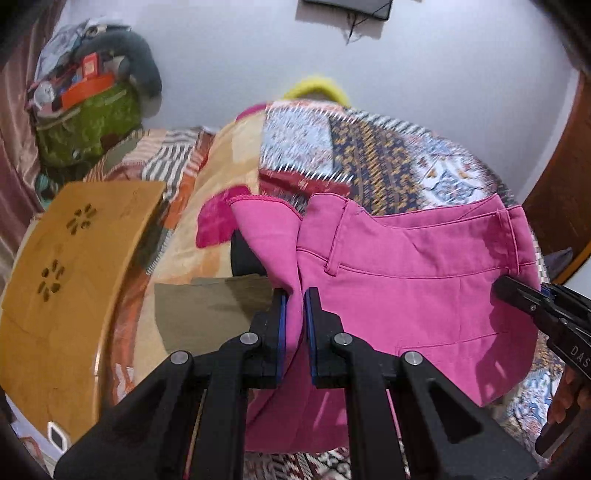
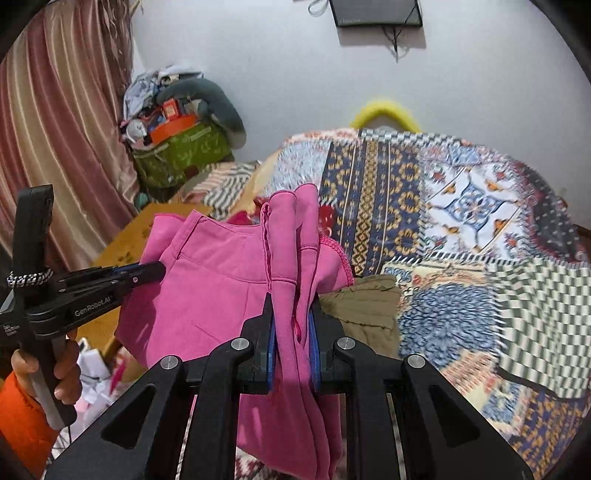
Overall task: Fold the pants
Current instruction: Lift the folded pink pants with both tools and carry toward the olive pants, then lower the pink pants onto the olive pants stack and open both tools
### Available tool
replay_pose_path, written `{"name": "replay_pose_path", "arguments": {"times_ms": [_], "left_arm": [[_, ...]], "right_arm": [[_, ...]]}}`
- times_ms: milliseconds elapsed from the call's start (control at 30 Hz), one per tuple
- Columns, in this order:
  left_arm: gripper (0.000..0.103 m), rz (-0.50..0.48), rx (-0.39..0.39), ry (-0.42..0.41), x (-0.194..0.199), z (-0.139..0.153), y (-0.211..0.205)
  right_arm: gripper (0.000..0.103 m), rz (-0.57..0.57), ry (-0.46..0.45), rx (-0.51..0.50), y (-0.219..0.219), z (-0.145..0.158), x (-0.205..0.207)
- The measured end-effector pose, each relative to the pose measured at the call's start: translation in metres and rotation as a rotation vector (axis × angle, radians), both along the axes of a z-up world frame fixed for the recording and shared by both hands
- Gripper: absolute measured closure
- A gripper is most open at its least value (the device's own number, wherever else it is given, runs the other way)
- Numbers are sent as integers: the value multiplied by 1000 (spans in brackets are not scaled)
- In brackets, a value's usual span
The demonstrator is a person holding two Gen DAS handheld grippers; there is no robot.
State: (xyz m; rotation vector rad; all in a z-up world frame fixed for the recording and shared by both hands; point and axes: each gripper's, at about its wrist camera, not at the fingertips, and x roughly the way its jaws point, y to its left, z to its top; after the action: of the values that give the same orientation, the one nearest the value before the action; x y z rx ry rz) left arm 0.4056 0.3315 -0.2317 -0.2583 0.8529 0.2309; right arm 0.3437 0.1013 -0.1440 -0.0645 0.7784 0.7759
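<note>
Pink pants (image 1: 406, 280) hang above patchwork bedspread (image 2: 461, 221), waistband spanning between grippers; left gripper (image 1: 294, 295) and right gripper (image 2: 291, 295) both clamp fabric at opposite ends.

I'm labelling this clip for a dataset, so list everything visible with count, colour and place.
pants: one, pink, held up over the bed by both grippers
quilt: one, patchwork blue, white and orange, covering the bed
olive cloth: one, on the quilt behind the pants
board: one, tan with cut-out holes, left of the bed
green bag: one, stuffed with clutter, by the wall
curtain: one, pink striped, far left
yellow item: one, fuzzy, behind the bed
screen: one, dark, on the wall
left gripper: black, blue pads, shut on pants
right gripper: black, blue pads, shut on pants
</note>
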Motion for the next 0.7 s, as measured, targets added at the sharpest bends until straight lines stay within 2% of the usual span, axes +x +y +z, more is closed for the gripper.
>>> {"name": "replay_pose_path", "arguments": {"times_ms": [200, 367, 500, 600, 633, 700], "left_arm": [[93, -2, 37, 84, 33, -44, 6], [91, 8, 51, 112, 39, -59, 12], [77, 51, 61, 123, 29, -59, 23], [73, 79, 101, 152, 19, -65, 30], [67, 84, 106, 165, 15, -68, 33], [64, 88, 103, 169, 7, -70, 36]], "right_arm": [[90, 6, 43, -80, 20, -38, 23], [88, -6, 87, -172, 26, -62, 36], [81, -22, 112, -203, 21, -66, 39], [71, -31, 78, -295, 20, -68, 31], [69, -28, 63, -321, 19, -69, 28], [63, -26, 35, -353, 17, -72, 29]]}}
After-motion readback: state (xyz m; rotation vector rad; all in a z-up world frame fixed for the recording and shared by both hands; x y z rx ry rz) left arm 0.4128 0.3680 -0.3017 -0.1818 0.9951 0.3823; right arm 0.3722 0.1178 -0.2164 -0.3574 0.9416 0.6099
